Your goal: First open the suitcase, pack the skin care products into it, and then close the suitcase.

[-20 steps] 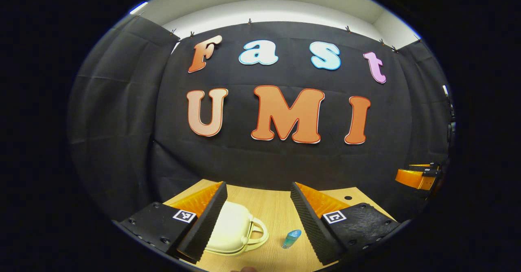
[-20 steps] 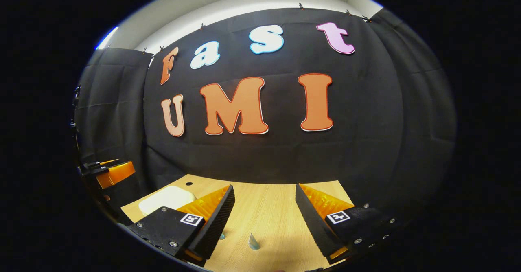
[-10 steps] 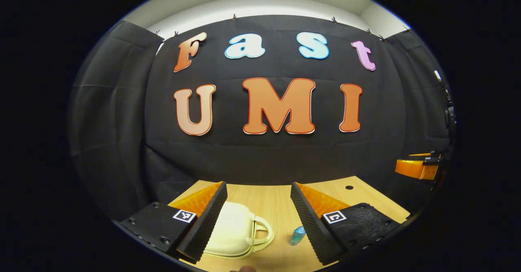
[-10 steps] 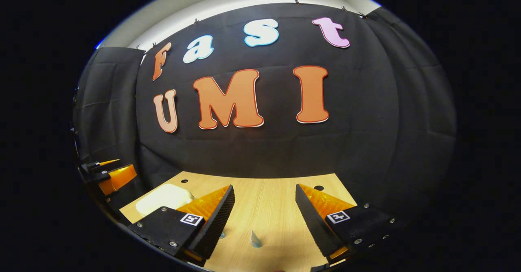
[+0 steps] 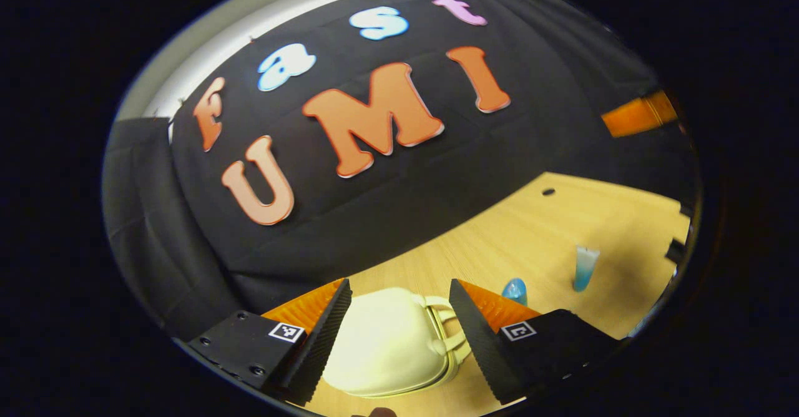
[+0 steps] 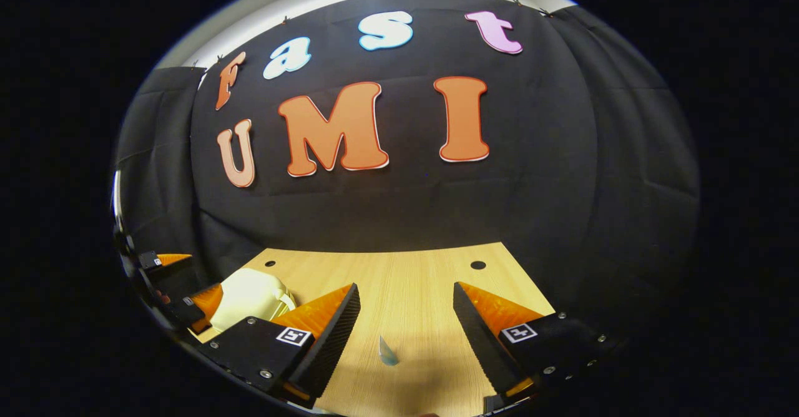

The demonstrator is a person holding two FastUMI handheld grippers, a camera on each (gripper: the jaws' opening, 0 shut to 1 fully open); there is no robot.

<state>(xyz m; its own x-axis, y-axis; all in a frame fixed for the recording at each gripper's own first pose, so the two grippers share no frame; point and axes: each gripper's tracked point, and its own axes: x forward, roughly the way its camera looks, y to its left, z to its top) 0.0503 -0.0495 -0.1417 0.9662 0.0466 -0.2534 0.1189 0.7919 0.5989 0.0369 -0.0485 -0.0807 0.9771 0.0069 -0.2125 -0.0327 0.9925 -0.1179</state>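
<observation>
A small cream suitcase (image 5: pixel 387 345) lies closed on the wooden table, handle to the right. My left gripper (image 5: pixel 399 301) hangs open over it, fingers to either side of its top. To its right stand a small blue bottle (image 5: pixel 515 290) and a pale blue tube (image 5: pixel 585 268). In the right gripper view my right gripper (image 6: pixel 406 304) stands open above the table, with the tube (image 6: pixel 387 350) standing between its fingers farther down. The suitcase (image 6: pixel 249 292) lies at the left there, with the left gripper (image 6: pixel 187 279) over it.
The wooden table (image 6: pixel 406 279) has small round holes near its back edge (image 6: pixel 478 265). Black cloth walls close in the back and both sides. The right gripper's orange finger (image 5: pixel 637 116) shows at the upper right of the left gripper view.
The left gripper has tilted and come down closer over the suitcase, which now looks larger between its fingers. The right gripper has dipped slightly toward the table. Both stay open.
</observation>
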